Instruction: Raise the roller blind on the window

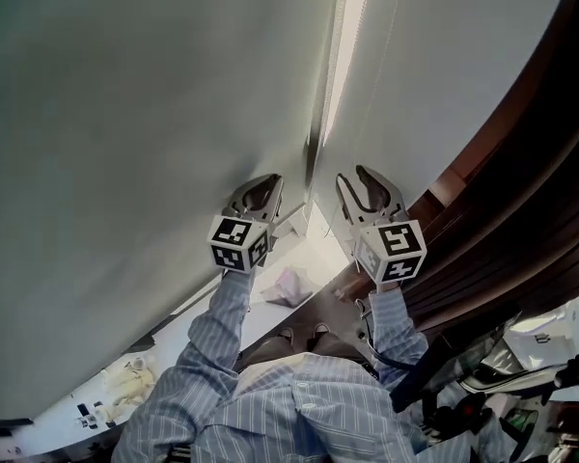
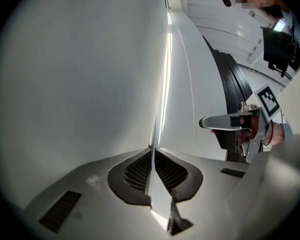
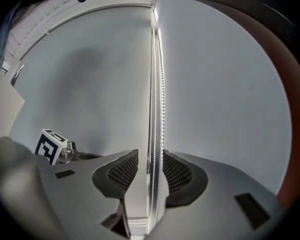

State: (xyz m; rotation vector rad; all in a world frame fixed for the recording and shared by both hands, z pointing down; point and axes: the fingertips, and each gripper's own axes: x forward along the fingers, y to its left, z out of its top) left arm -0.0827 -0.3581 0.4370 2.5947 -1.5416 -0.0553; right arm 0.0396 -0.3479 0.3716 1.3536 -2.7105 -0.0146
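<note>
Two pale grey roller blinds hang side by side, the left blind [image 1: 145, 143] and the right blind [image 1: 434, 75], with a bright gap [image 1: 343, 56] between them. A white bead chain [image 3: 162, 84] runs down along that gap. My left gripper [image 1: 263, 183] [image 2: 152, 156] is raised to the gap, its jaws shut on a thin pale strand of the chain that runs straight up. My right gripper [image 1: 362, 177] [image 3: 150, 159] stands just right of it with its jaws open. The chain passes between its pads without being pressed.
A dark brown curtain or frame [image 1: 521, 191] borders the right blind. Below lies the white window sill [image 1: 174, 326] with a pinkish cloth [image 1: 289, 285] and small items [image 1: 125, 379]. The person's striped sleeves [image 1: 222, 326] reach up from the bottom.
</note>
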